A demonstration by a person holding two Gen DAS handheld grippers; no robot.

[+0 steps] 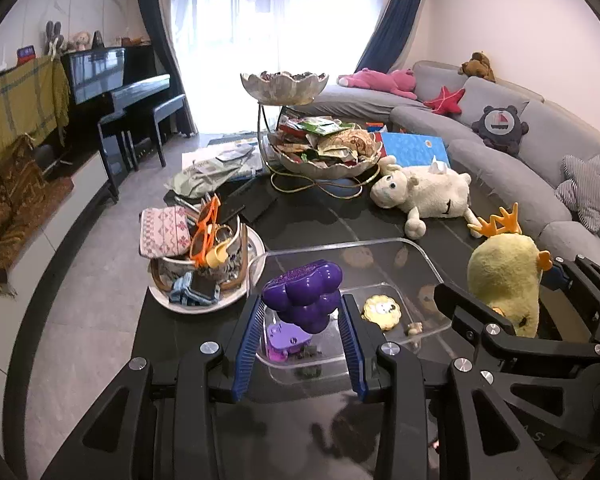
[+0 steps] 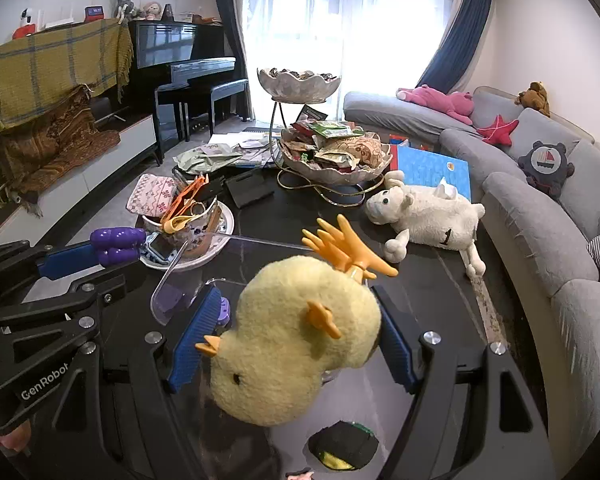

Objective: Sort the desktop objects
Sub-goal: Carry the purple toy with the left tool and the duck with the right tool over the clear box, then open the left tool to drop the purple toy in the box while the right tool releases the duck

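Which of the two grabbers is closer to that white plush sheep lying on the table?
Right. The right gripper, clamping the yellow chick, sits just before the plush sheep; the left gripper is farther off.

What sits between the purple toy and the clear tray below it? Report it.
Nothing visible does. The left gripper holds the purple toy over the clear tray, which is open-topped; a cookie-shaped piece and small purple bits already lie inside.

Both wrist views overlook the shared table (image 1: 300,224).

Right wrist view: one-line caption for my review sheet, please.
Right tongs clamp a yellow plush chick above the clear tray; left tongs hold a purple toy alongside.
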